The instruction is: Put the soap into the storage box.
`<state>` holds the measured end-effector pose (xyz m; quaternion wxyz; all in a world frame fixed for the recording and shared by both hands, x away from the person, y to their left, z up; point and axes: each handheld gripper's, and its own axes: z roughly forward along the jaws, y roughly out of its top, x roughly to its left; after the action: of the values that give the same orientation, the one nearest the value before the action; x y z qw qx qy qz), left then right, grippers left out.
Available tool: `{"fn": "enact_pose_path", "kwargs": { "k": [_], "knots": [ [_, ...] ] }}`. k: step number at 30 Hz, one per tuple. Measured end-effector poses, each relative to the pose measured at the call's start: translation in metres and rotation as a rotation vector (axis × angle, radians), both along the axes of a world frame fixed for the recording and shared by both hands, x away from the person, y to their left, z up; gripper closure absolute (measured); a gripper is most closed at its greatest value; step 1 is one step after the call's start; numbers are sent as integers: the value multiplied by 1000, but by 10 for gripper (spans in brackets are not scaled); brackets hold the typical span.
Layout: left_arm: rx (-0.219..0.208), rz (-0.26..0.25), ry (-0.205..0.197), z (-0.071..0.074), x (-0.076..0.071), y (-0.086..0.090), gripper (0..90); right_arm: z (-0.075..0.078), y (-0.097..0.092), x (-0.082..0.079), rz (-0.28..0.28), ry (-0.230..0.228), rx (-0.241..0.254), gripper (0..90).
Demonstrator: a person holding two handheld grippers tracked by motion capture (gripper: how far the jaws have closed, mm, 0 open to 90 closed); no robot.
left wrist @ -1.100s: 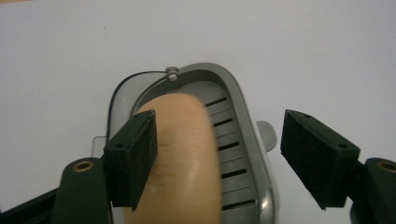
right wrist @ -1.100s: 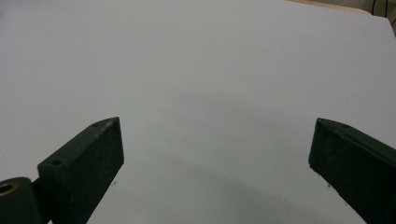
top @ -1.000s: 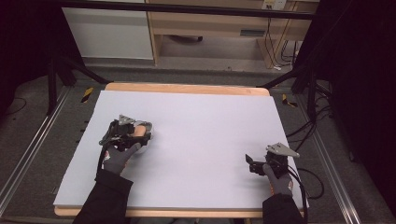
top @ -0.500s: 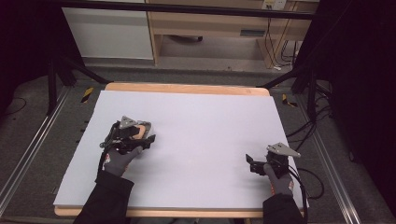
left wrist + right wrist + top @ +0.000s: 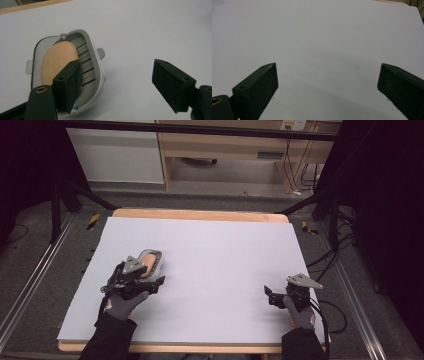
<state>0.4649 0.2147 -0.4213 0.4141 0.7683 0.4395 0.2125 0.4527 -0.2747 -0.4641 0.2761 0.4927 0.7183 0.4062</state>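
**Lining up on the soap dish**

High view: I am holding the left gripper (image 5: 150, 281) beside the grey soap dish (image 5: 156, 261), with the right gripper (image 5: 272, 295) well apart.

Left gripper view: jaws are gaping; the orange soap (image 5: 58, 60) is lying inside, so I am centring first.

Right gripper view: jaws are spread over bare table (image 5: 324, 37).

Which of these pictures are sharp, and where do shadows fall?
High view: dark surroundings, table evenly lit. Left gripper view: soap and dish fairly sharp, near jaws slightly soft. Right gripper view: a soft shadow on the table between the open jaws.
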Motion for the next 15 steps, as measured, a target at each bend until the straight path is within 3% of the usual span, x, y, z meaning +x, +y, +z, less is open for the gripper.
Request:
{"fn": "enact_pose_path", "kwargs": {
  "k": [5,7,15],
  "knots": [
    [-13,12,15,-8,-13,15,238,-1,-1,-1,-2,3,-6,35],
    [-40,10,27,-11,-16,22,237,-2,-2,-2,-3,4,-7,35],
    [-28,40,11,-17,-27,48,228,-5,-7,-6,-9,21,-8,34]
  ]
}}
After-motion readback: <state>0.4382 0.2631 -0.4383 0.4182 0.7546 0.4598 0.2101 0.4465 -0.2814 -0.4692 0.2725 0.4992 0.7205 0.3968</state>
